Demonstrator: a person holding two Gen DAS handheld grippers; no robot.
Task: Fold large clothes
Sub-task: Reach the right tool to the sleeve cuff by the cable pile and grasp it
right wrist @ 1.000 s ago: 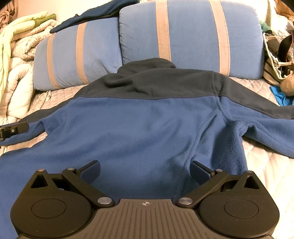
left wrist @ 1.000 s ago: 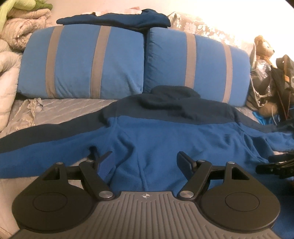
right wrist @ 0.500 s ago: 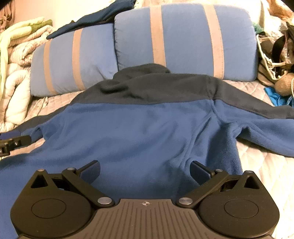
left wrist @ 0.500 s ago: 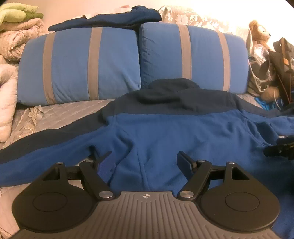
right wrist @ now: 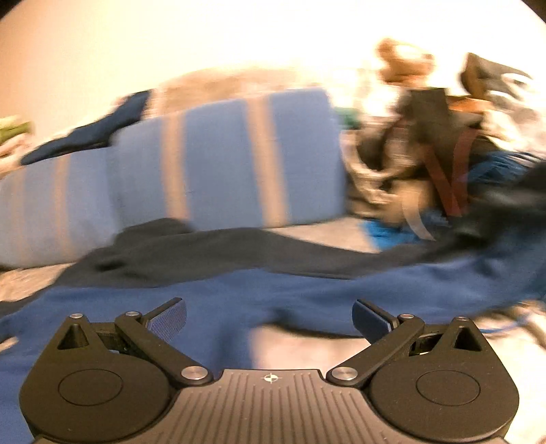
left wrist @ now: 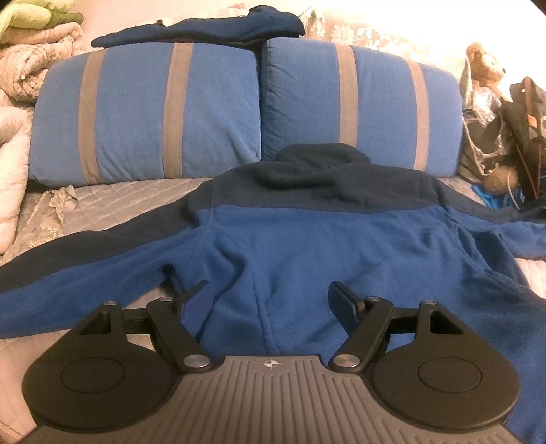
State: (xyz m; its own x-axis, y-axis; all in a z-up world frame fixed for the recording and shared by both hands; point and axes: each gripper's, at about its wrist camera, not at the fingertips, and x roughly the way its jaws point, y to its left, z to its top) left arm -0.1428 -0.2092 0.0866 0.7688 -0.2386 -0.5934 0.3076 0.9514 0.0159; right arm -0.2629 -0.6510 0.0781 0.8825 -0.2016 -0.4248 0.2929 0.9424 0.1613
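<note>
Item: fleece [left wrist: 341, 246], blue body with navy yoke and collar. Lies flat, back up, on the bed [left wrist: 112, 198]; collar touches the two striped pillows [left wrist: 163, 112] at the head edge, hem toward the foot edge, sleeves spread toward either side edge.

Left claw [left wrist: 269, 300]: fingers apart, nothing between them, hovering over the hem on the fleece's left side, near the armpit.

Right claw [right wrist: 269, 316]: fingers apart, empty. Its view is smeared with motion blur; it looks along the right sleeve [right wrist: 392, 276] toward the clutter of bags [right wrist: 436, 143] at the bed's right edge.

Also present: a folded navy garment [left wrist: 204, 29] on top of the pillows; a teddy [left wrist: 484, 68] at the right head corner; blankets [left wrist: 30, 61] heaped at the left head corner.

Step in hand, as judged: first fold, a sleeve brought in across the back.

Handling notes: pinch the sleeve near the cuff, one layer only if possible. Lift just clear of the bed so the thick fleece does not drag the body askew. Lay the sleeve straight across the back, then smooth it. The left claw could pin the body meanwhile. Keep the hem square to the foot edge.
</note>
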